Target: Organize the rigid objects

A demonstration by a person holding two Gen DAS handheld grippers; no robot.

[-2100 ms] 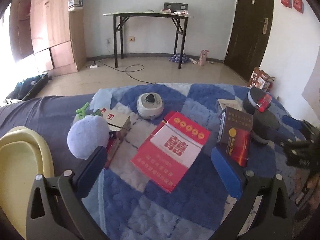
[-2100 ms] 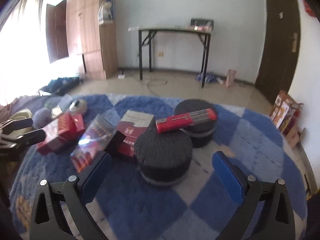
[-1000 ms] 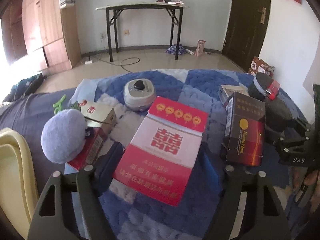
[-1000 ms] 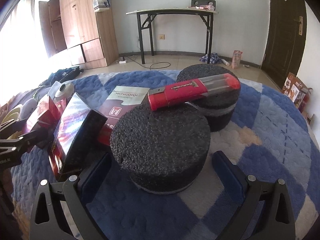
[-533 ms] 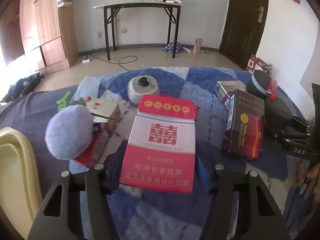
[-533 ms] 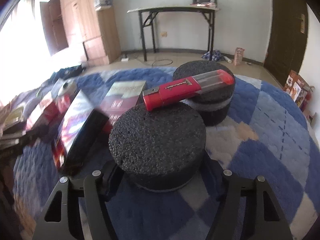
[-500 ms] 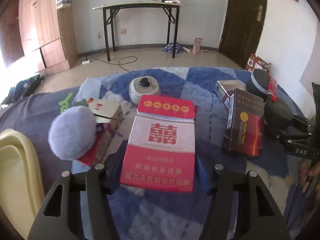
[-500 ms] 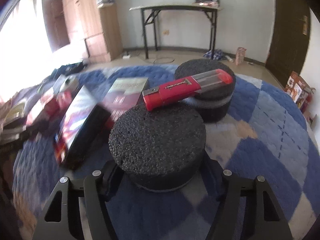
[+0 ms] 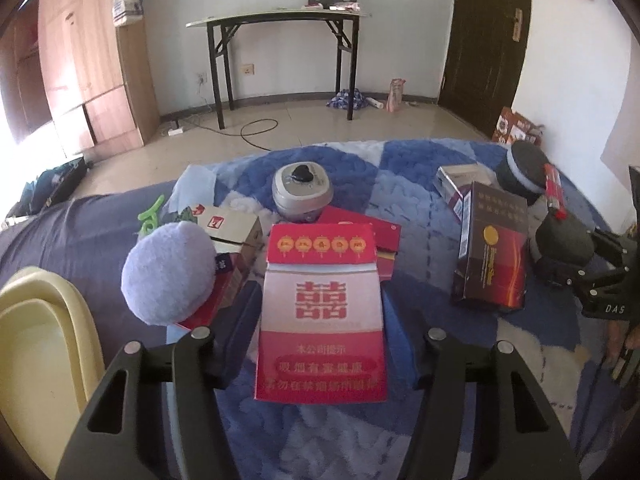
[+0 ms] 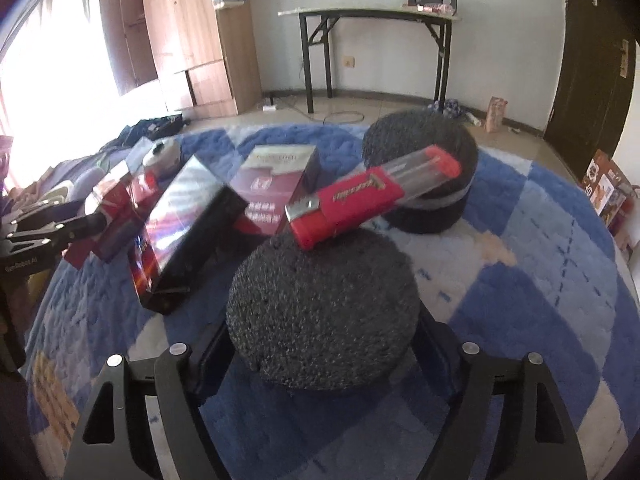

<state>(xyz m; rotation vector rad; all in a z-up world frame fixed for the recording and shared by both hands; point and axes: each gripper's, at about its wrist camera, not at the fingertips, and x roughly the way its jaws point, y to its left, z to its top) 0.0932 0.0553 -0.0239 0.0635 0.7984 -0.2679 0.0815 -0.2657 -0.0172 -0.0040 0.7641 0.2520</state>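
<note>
Left gripper (image 9: 320, 332): jaws closed in on the red and white carton (image 9: 320, 312), pads pressing its two long sides; the carton's far end looks raised off the rug.
Right gripper (image 10: 320, 344): jaws have just been opening a little; the near foam disc (image 10: 322, 308) sits between them, with the fingers against its sides.
Red and white carton: flat box, red bands at top and bottom, white middle with a red double character; near the middle of the blue checked rug (image 9: 420, 168).
Near foam disc: dark grey, coarse, round; a red tube with a clear end (image 10: 372, 196) lies across it and a second foam disc (image 10: 420, 152) behind.
Beside the disc: a dark glossy box (image 10: 180, 236) to its left, touching or just beside it; a maroon box (image 10: 276, 184) behind.
Left of the carton: a lilac pom-pom (image 9: 168, 276) on small boxes, and a yellow basin (image 9: 36, 320) at the rug's left edge.
Behind the carton: a grey round device (image 9: 302, 190).
</note>
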